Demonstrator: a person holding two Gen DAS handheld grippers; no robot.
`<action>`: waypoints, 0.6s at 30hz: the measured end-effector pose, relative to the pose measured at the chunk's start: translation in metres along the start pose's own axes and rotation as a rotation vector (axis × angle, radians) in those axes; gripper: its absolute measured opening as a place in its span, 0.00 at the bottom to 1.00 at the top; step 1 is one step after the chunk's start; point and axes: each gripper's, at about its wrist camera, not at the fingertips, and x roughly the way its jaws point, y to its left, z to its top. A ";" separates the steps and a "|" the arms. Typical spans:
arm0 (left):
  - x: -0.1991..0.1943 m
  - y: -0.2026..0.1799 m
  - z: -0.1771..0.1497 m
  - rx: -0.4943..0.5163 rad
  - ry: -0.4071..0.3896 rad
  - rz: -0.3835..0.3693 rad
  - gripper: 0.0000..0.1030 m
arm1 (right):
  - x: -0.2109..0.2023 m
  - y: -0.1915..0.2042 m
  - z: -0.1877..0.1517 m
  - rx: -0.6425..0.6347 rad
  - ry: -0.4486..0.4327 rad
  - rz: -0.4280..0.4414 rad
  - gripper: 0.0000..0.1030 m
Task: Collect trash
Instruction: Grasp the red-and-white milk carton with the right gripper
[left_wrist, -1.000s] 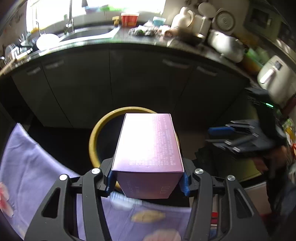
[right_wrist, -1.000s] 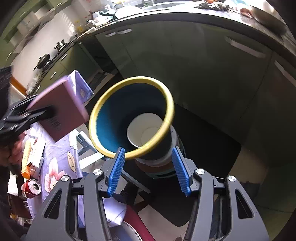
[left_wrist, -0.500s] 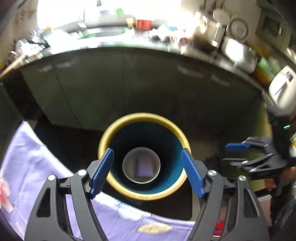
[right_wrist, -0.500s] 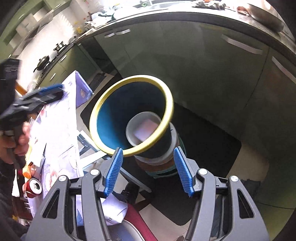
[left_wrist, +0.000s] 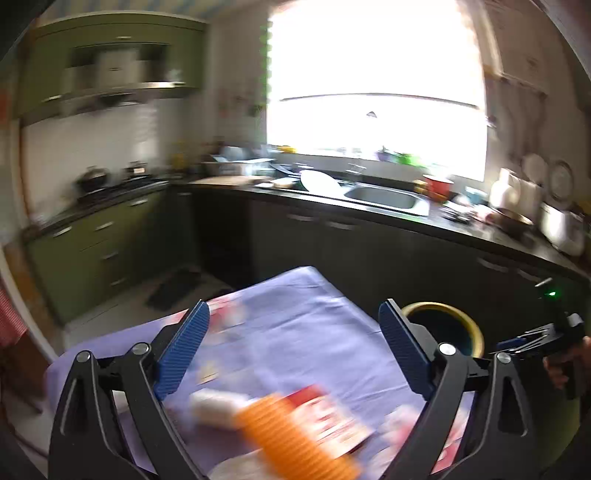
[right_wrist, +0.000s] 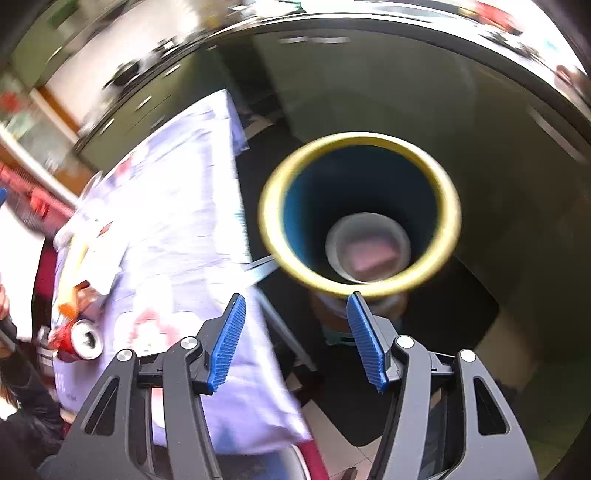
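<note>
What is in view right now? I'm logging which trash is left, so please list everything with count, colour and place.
Bin: one, yellow rim, blue inside, on the floor beside the table.
Box: one, pinkish, at the bottom of the bin.
Can: one, red with a silver top, lying on the table.
Orange item: one, ribbed, blurred, on the table near the left gripper.
Red and white packet: one, blurred, beside the orange item.
Tablecloth: one, lilac with flowers, covering the table.
Sink: one, steel, in the dark counter under the window.
Left gripper: blue pads, opening, nothing between them.
Right gripper: blue pads, apart, empty.
</note>
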 end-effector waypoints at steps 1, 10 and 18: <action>-0.007 0.014 -0.007 -0.018 -0.005 0.031 0.87 | 0.003 0.013 0.003 -0.021 0.007 0.011 0.56; -0.016 0.106 -0.076 -0.109 0.010 0.288 0.88 | 0.053 0.181 0.041 -0.238 0.172 0.146 0.56; -0.010 0.129 -0.098 -0.160 0.032 0.287 0.88 | 0.111 0.261 0.072 -0.296 0.325 0.067 0.56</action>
